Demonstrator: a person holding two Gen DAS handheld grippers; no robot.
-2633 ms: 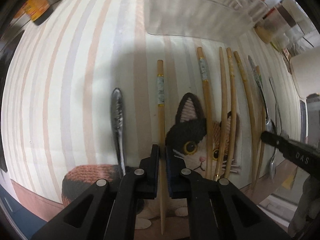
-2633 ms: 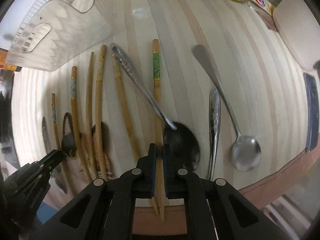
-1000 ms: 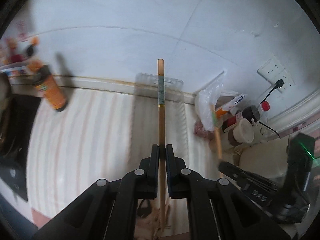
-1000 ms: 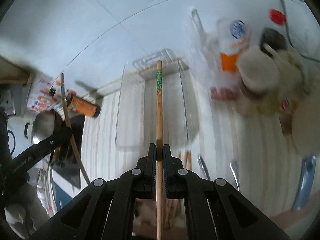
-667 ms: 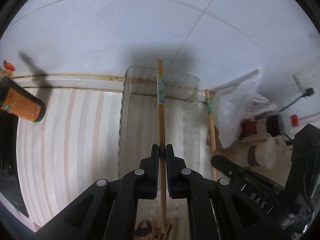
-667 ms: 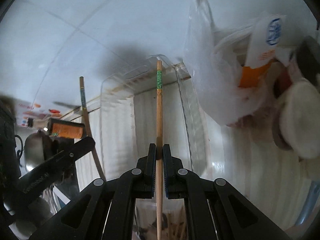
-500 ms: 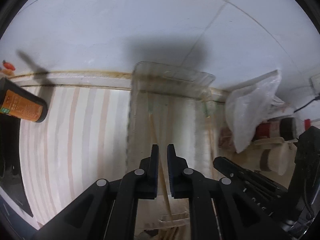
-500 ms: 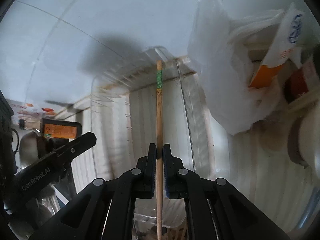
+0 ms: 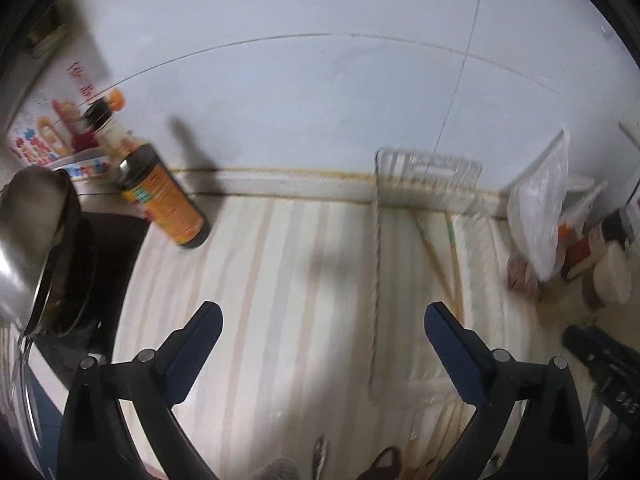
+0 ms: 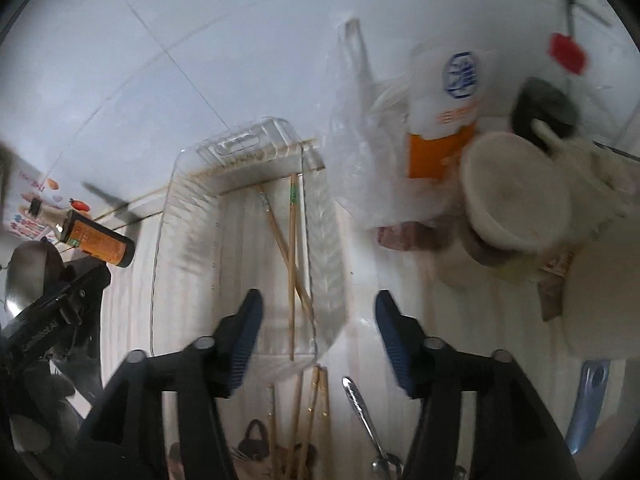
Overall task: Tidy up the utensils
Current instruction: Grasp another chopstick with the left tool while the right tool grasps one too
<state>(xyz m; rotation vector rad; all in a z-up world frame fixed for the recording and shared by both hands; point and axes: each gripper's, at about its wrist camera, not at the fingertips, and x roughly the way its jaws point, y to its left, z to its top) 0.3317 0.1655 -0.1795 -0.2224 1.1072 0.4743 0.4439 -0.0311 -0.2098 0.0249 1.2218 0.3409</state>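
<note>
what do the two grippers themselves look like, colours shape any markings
Both are alike: matte black angular frames with round silver screw heads at the joints, each finger ending in a flat dark blue ribbed pad. That holds for the left gripper and the right gripper. Seen from the other camera, each body carries blurred white lettering that cannot be read fully. No cables, sleeves or hands show.

Pale cream surface (image 9: 280, 280) striped lengthwise in soft tan and grey, under a plain white tiled wall (image 9: 320, 100). Clear, colourless tray (image 10: 192, 184) holding two light-wood chopsticks (image 10: 292, 264), one banded green, the other banded pale grey. Black-framed left hand-held gripper (image 9: 322, 322) and right hand-held gripper (image 10: 318, 318) with dark blue pads (image 9: 452, 352); orange-labelled dark bottle (image 9: 164, 196); silver spoon (image 10: 368, 428).
</note>
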